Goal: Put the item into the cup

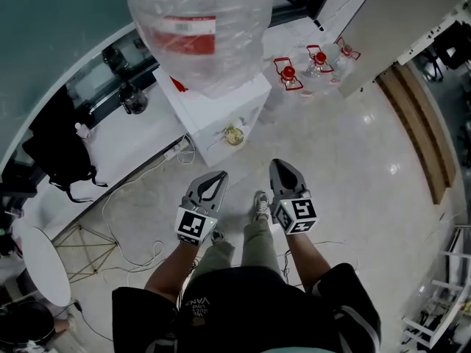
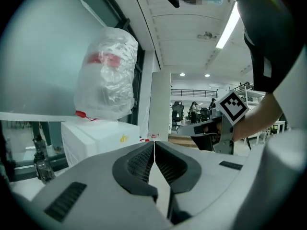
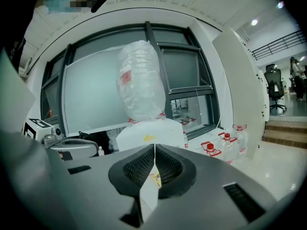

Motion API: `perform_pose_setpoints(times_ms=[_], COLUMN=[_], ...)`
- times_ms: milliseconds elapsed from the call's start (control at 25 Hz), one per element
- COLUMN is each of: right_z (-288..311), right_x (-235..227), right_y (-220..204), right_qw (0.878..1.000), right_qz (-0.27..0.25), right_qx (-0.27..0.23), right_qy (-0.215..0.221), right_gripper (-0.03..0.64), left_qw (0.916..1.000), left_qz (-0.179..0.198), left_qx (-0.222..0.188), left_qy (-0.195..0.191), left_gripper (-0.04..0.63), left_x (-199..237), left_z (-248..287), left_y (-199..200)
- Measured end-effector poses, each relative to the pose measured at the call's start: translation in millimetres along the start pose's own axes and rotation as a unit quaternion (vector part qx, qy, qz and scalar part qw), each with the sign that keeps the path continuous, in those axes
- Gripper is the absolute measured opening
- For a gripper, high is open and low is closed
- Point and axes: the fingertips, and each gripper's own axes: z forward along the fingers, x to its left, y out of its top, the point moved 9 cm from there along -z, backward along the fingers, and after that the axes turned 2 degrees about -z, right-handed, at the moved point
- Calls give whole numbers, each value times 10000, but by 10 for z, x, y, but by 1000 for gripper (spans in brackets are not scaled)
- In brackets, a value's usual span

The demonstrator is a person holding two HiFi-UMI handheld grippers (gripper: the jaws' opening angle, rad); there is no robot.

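A small cup [image 1: 234, 134] with something yellowish in it stands on the front ledge of a white water dispenser [image 1: 213, 101]. In the right gripper view the cup [image 3: 154, 178] peeks out low between the jaws. My left gripper [image 1: 218, 175] is held at waist height, a short way in front of the dispenser, shut with nothing between its pads [image 2: 144, 159]. Beside it, my right gripper [image 1: 282, 164] is also shut and empty, its pads [image 3: 165, 164] pressed together. The right gripper [image 2: 216, 128] shows at the right of the left gripper view. No loose item shows in either gripper.
A large plastic-wrapped water bottle [image 1: 199, 28] sits on top of the dispenser. Red-capped water jugs [image 1: 288, 72] stand on the glossy floor behind it. Cables [image 1: 140, 190] trail over the floor at left, near a white round table [image 1: 40, 263]. Wooden steps [image 1: 419, 123] run along the right.
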Motion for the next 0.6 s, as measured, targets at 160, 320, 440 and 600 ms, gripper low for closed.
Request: perform_pose_setpoints(times_ms=[160, 320, 440, 600], right_z=[-231, -454, -608, -819], right_x=[124, 236, 327, 460], right_y=[105, 181, 254, 294], right_qw=[9999, 9996, 9992, 9988], right_qz=[86, 144, 172, 160], right_qx=[-86, -249, -352, -450], right_qy=[25, 9, 31, 80], right_gripper=[46, 46, 46, 44], left_qw=[9997, 9997, 9997, 9994], left_qz=[8, 16, 61, 120], left_qx=[-237, -240, -220, -330], left_qy=[-43, -32, -20, -43], left_gripper=[21, 20, 20, 20], left_x=[-131, -246, -322, -403], left_z=[-196, -395, -529, -710], left_y=[273, 454, 586, 699])
